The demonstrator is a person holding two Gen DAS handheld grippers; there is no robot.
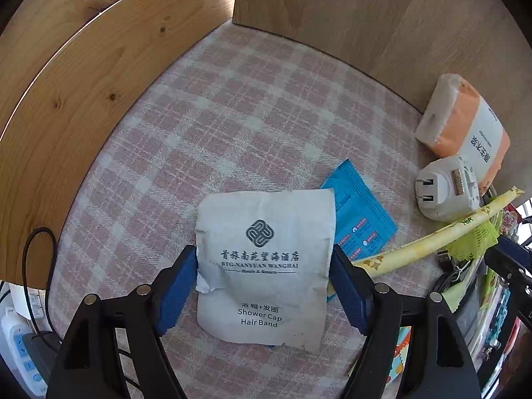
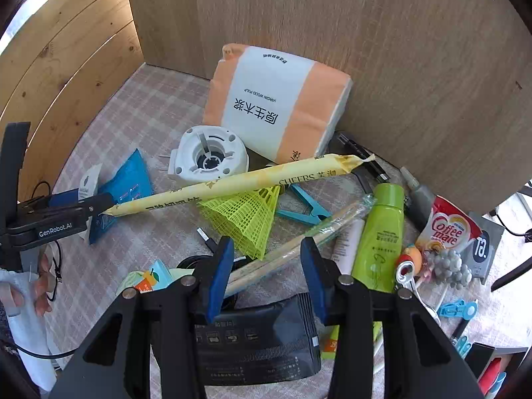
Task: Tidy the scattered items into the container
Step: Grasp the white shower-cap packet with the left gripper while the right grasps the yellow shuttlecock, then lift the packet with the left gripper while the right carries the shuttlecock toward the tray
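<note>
My left gripper [image 1: 262, 256] is shut on a white paper shower-cap sachet [image 1: 266, 266], its blue pads pressing both side edges above the pink checked cloth [image 1: 232, 116]. The right wrist view shows that gripper [image 2: 76, 206] at the left, with the sachet [image 2: 88, 183] sticking out of it. My right gripper [image 2: 267, 242] stands open over the pile. Wrapped wooden chopsticks [image 2: 286, 252] and a black pouch [image 2: 259, 335] lie below it, untouched. Around them lie a blue sachet [image 2: 129, 179], a white plug adapter [image 2: 207, 156], a long yellow paper sleeve [image 2: 232, 186], a green net [image 2: 246, 219] and a green bottle [image 2: 379, 236].
Wooden panels [image 2: 399, 66] wall the cloth at the back and left. An orange and white tissue pack [image 2: 276, 106] leans on the back panel. A Coffee mate sachet [image 2: 449, 229], blue pegs [image 2: 306, 206] and small clutter crowd the right. A power strip [image 1: 20, 349] and cable lie off the left edge.
</note>
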